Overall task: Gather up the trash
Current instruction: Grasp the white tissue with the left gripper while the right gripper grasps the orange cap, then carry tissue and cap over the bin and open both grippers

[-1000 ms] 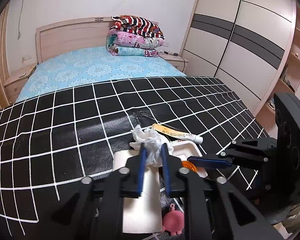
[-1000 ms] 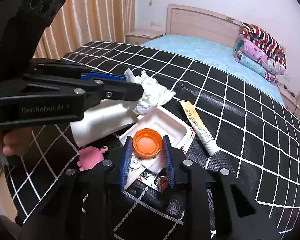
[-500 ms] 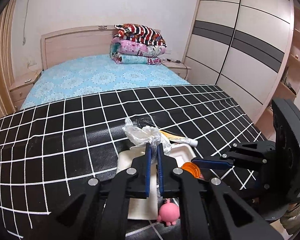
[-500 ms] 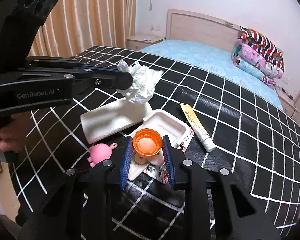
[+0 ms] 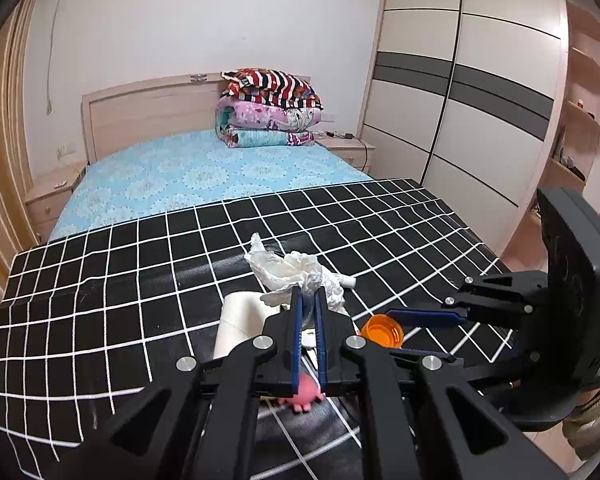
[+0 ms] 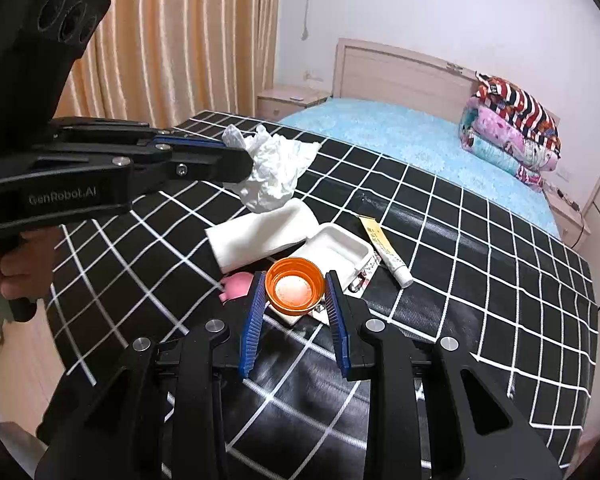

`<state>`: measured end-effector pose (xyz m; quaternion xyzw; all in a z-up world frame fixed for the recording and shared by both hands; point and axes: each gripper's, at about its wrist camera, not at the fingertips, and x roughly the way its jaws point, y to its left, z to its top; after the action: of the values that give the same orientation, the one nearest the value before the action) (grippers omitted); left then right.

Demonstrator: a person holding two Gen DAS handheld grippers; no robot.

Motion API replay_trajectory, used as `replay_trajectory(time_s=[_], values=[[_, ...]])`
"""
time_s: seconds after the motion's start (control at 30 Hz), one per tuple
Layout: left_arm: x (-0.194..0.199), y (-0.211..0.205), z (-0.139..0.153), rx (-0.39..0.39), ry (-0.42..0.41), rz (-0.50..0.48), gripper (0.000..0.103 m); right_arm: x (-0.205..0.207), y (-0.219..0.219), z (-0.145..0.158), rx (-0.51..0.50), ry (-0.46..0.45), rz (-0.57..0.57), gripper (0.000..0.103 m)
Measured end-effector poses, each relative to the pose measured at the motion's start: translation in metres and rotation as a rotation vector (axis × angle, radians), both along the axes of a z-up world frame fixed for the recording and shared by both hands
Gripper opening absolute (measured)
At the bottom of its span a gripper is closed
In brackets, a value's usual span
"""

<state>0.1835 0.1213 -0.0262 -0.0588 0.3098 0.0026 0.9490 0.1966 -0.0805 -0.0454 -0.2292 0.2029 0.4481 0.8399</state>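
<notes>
- Holding two pieces already: my left gripper [image 5: 309,300] is clenched on the crumpled tissue [image 6: 274,170], and my right gripper [image 6: 296,290] is clamped on the orange cap [image 6: 295,290], both seemingly clear of the black grid mat [image 6: 480,264].
- Neither is binned yet; no bin shows.
- Left on the mat, I judge: the white tray [image 6: 338,246], the folded white paper [image 6: 260,234], the ointment tube [image 6: 386,250], printed wrappers under the tray, and a pink toy [image 6: 238,285].
- The tissue sticks out past my left fingertips; the cap sits squarely between my right pads.
</notes>
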Motion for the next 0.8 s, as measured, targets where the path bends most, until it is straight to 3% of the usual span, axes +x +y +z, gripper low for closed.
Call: replay_trajectory(time_s=[0.37, 0.8], values=[[-0.048, -0.036, 0.017, 0.010, -0.043, -0.025, 0.006, -0.038, -0.034, 0.006, 0.037, -0.025, 0.026, 0.030], [-0.121, -0.079, 0.007, 0.022, -0.040, -0.095, 0.006, -0.096, -0.074, -0.001, 0.053, -0.039, 0.062, 0.030]])
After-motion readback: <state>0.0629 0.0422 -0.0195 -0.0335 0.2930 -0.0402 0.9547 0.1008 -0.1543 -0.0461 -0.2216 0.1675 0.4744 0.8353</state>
